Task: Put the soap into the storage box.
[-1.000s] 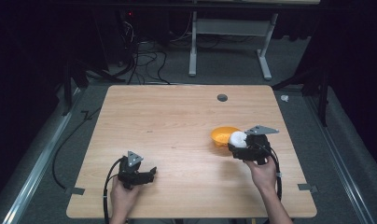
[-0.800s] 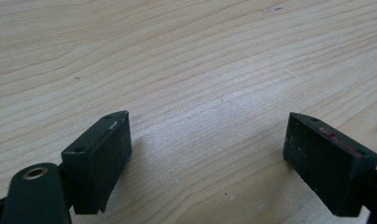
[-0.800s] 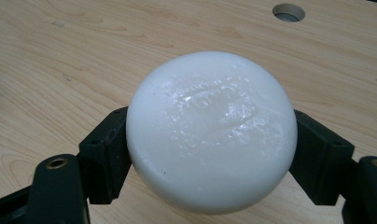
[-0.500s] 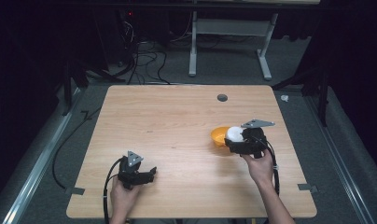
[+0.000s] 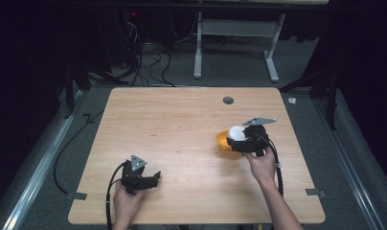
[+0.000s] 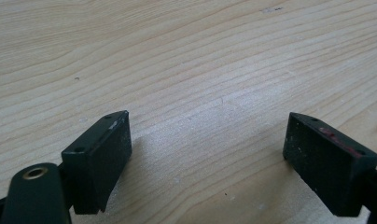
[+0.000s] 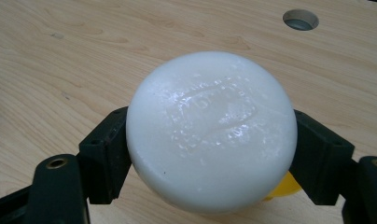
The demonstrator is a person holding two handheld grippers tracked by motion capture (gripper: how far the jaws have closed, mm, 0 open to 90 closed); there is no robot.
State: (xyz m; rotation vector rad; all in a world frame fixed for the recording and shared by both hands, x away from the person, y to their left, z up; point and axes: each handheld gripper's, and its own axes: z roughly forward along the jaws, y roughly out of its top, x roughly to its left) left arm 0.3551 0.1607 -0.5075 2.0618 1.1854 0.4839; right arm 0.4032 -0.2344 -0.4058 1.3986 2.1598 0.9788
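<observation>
Resting near the table's front-left edge, the left gripper has its jaws spread wide, with bare wood between them. Broad open tabletop lies toward the middle. Right gripper, nearer the right edge, clamps a white soap bar above the yellow bowl; a grommet hole sits beyond.

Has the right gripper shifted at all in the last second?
Yes. The right gripper, shut on the white soap, has drifted slightly away from the person, toward the table's round hole.
</observation>
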